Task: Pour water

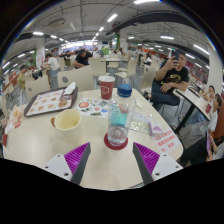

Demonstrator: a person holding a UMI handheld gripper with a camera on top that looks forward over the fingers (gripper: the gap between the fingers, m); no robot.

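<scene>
A clear glass [118, 125] stands on a red coaster on the pale round table [100, 165], just ahead of my fingers and between their lines. Beyond it stands a water bottle with a blue cap [124, 93], and a red cup [106, 86] to its left. My gripper [112, 158] is open, its purple pads [76, 155] spread wide to either side, nothing held between them.
A yellow bowl [67, 119] sits to the left of the glass. A tray with a picture sheet [50, 100] lies further left. Small items and clear plastic [142, 122] lie to the right. A person [172, 78] sits at the table's far right; others sit behind.
</scene>
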